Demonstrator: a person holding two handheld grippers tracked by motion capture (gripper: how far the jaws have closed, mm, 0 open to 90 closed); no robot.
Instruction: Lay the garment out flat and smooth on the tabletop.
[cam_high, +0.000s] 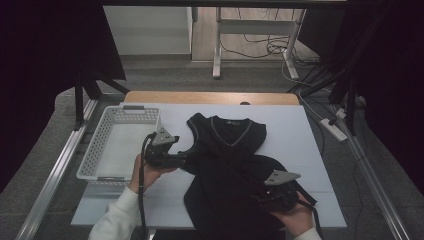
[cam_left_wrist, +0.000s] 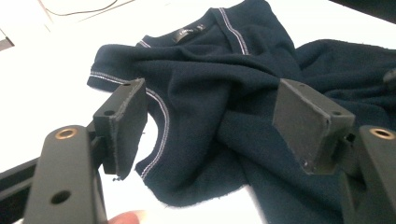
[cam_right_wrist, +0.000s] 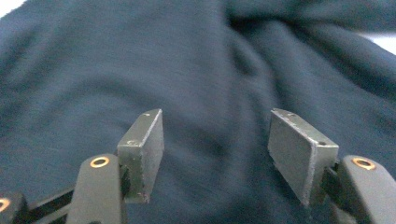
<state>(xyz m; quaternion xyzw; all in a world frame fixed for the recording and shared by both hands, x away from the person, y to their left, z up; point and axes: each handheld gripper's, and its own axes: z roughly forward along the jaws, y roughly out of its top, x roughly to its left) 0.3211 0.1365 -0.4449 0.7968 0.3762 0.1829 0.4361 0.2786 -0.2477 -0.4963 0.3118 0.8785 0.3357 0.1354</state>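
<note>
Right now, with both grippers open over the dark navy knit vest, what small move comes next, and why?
Probably close the left gripper on the dark navy knit vest at its white-trimmed armhole edge, which lies between the open jaws; the right gripper hovers open over bunched fabric.

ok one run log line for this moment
left gripper: open, at vest armhole | right gripper: open, over vest body | basket: left

A small black label sits inside the neckline of the dark navy knitted sleeveless V-neck vest with pale trim. It carries pale lettering, but the letters are too small and blurred to read. No other writing can be read.
</note>
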